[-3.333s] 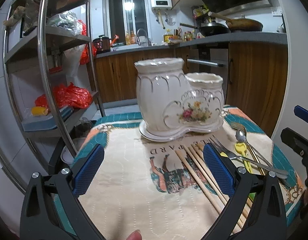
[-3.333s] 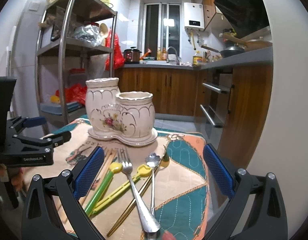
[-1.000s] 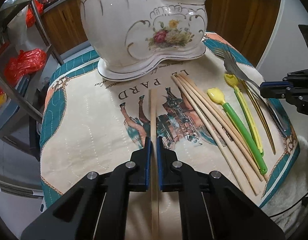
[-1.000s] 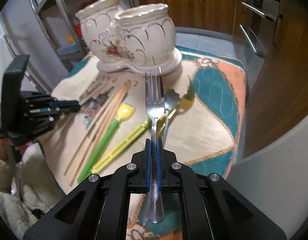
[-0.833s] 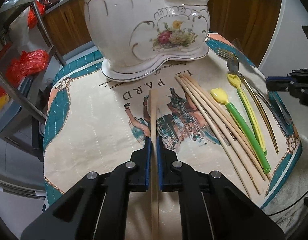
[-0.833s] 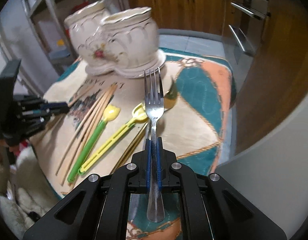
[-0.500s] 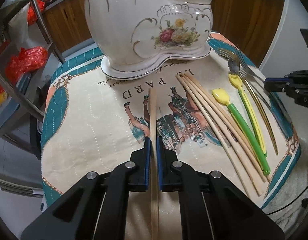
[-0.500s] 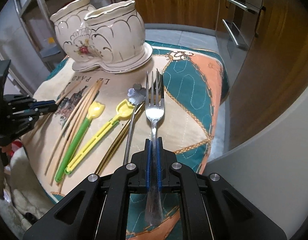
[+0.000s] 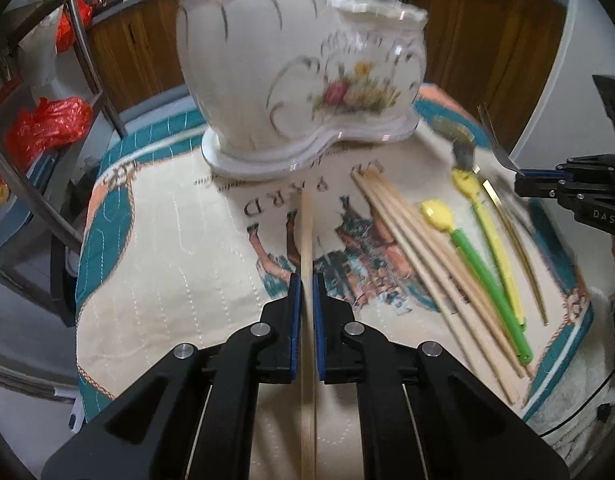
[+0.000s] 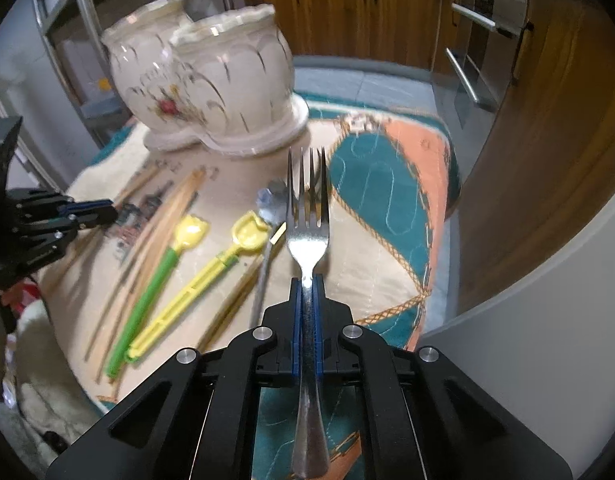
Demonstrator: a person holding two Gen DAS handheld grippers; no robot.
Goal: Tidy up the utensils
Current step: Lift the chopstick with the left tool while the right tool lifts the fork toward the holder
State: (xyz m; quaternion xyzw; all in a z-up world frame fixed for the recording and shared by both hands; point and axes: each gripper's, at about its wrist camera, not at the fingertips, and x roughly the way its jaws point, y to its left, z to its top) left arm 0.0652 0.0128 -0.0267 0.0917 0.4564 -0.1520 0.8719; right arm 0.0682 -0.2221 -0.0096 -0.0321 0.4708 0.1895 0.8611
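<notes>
My left gripper point(image 9: 306, 284) is shut on a wooden chopstick point(image 9: 306, 240) that points at the white flowered ceramic holder point(image 9: 291, 60). My right gripper point(image 10: 306, 286) is shut on a steel fork point(image 10: 307, 216), tines towards the holder point(image 10: 227, 76). On the cloth lie several more chopsticks point(image 9: 419, 248), a green-handled spoon point(image 9: 479, 276), a yellow spoon point(image 9: 491, 224), a gold utensil point(image 9: 515, 240) and a steel spoon point(image 10: 267, 240). The right gripper also shows at the right edge of the left wrist view point(image 9: 519, 178); the left gripper shows at the left of the right wrist view point(image 10: 113, 210).
The utensils lie on a small round table under a patterned quilted cloth point(image 9: 155, 264). A metal shelf rack point(image 9: 87, 56) with red bags stands to the left. Wooden kitchen cabinets point(image 10: 387, 12) are behind, and a white wall edge point(image 10: 547, 300) is at the right.
Both grippers shut on their utensils since 3.3 s ago. Over the last second the left gripper moved closer to the holder with the chopstick, and the right gripper swung the fork back towards it.
</notes>
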